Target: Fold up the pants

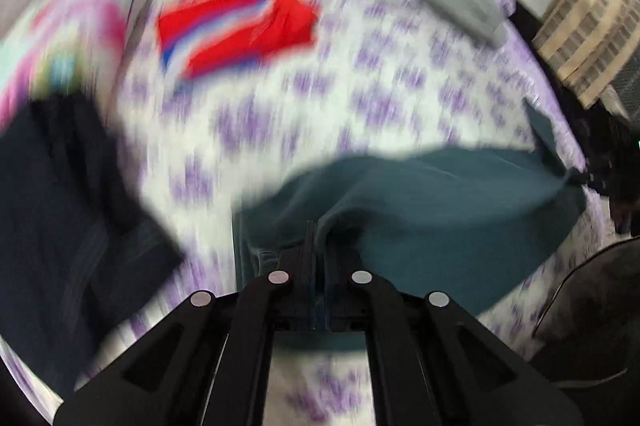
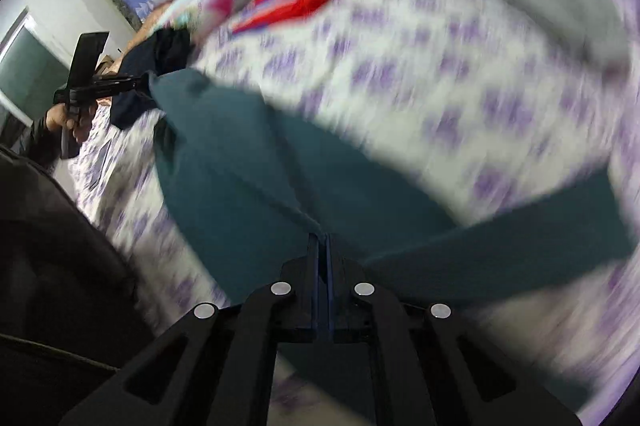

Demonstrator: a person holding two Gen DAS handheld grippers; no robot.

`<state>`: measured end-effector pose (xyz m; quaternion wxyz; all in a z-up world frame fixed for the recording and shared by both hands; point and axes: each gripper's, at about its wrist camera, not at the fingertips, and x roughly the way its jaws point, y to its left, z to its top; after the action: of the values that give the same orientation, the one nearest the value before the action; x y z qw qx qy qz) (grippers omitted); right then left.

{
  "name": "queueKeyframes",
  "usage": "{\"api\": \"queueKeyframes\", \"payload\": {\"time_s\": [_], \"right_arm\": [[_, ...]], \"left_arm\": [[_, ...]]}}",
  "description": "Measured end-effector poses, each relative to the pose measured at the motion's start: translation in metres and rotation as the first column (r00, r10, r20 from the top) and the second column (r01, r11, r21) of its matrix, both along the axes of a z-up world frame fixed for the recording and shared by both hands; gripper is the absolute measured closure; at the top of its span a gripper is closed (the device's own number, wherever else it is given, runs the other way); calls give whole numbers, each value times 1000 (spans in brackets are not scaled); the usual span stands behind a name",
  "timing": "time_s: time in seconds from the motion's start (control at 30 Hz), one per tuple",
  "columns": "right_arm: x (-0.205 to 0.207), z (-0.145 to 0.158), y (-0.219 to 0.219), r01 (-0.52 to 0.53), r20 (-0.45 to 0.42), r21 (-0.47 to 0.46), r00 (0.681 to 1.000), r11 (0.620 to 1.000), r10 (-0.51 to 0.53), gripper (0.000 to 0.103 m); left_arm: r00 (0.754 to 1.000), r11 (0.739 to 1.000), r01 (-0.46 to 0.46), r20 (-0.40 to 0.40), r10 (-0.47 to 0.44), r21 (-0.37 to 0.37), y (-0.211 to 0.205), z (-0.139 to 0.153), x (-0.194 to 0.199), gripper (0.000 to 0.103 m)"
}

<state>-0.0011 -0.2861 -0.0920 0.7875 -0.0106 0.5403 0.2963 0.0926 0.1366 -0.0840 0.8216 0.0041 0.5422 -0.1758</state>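
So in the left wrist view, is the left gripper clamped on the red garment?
No, the left gripper is shut on the teal pants; the red garment lies apart.

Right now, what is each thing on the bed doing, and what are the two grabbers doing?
Teal pants: lifted off the bed in part, pinched at two spots.
Left gripper: fingers shut on the teal pants.
Right gripper: fingers shut on the teal pants.
Red garment: folded, lying on the bedsheet.
Dark garment: lying on the bed, not held.
Grey garment: lying on the bed, not held.
Purple-patterned bedsheet: spread flat under everything.
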Motion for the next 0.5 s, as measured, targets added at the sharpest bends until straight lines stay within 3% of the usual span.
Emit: {"api": "queueKeyframes", "payload": {"time_s": [0.07, 0.17, 0.2, 0.23, 0.27, 0.3, 0.33, 0.37, 0.43, 0.5], "right_arm": [[-15, -39, 8, 33, -59, -47, 998, 998, -36, 96], [-27, -61, 14, 85, -63, -87, 994, 993, -91, 88], [-29, -55, 15, 92, -60, -75, 994, 993, -97, 74], [-31, -47, 15, 95, -53, -68, 994, 993, -99, 58], [-32, -38, 15, 95, -36, -65, 995, 993, -98, 53], [-33, -31, 14, 92, -15, -61, 996, 994, -93, 52], [-33, -21, 10, 97, 7, -55, 995, 994, -97, 52], [-32, -14, 7, 112, 18, -48, 994, 993, -111, 52], [-28, -1, -4, 173, 44, -26, 984, 985, -172, 52], [-23, 4, -11, 223, 64, -19, 973, 975, -221, 52]], "left_arm": [[996, 998, -41, -74, 44, 38, 3, -35, -15, 100], [983, 991, -106, -142, 116, 75, 11, -63, -30, 96], [980, 990, -133, -145, 139, 55, 14, -62, -35, 93], [978, 987, -158, -131, 162, 41, 17, -55, -41, 83], [977, 984, -174, -117, 176, 26, 19, -47, -46, 77], [978, 983, -181, -107, 181, 14, 21, -40, -49, 64], [977, 981, -195, -86, 196, 20, 24, -33, -53, 43], [975, 976, -214, -62, 215, 37, 26, -27, -56, 34], [961, 959, -275, -20, 276, 67, 35, -17, -61, 30], [940, 942, -335, -73, 335, 3, 46, -15, -62, 30]]}}
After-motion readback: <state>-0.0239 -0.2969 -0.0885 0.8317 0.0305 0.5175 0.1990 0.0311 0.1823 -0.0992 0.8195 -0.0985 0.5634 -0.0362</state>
